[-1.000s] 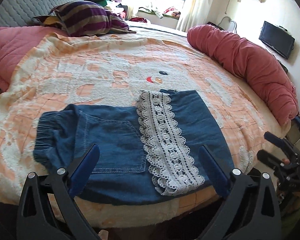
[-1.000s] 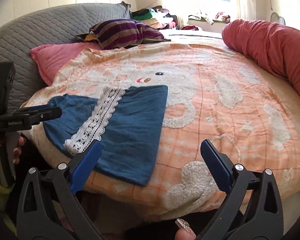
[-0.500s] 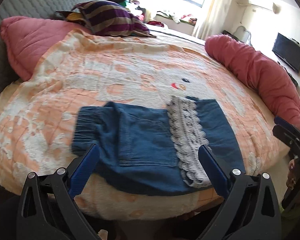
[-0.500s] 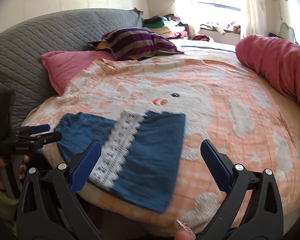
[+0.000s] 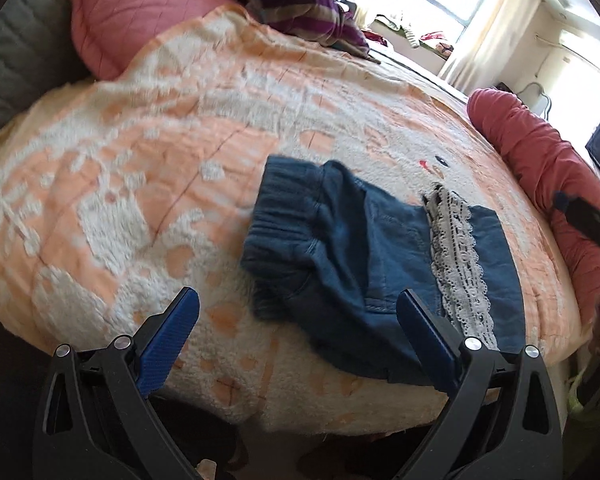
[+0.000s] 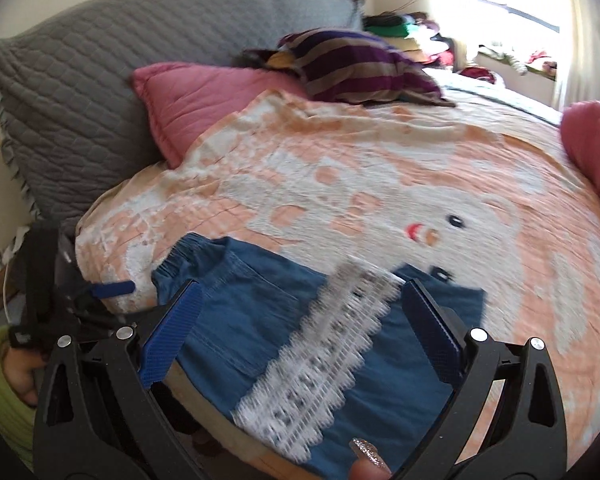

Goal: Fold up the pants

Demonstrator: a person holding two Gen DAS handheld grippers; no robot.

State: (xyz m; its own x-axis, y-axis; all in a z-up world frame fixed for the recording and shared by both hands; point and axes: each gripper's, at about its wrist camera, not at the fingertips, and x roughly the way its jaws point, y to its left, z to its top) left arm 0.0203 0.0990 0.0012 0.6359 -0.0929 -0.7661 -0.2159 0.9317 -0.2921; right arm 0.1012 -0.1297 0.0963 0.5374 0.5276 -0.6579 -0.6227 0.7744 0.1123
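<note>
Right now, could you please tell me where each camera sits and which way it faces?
Left wrist: on the open left gripper, off the bed's near edge, facing the pants' waistband end.
Right wrist: on the open right gripper, over the pants' lace strip; a thumb shows below, and the left gripper at left.
Shared: pants, lace strip, blanket, striped pillow.

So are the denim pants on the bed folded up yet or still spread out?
Partly folded: the denim pants lie flat on the blanket, a hem with its lace trim doubled over the middle. Neither gripper holds them.
</note>
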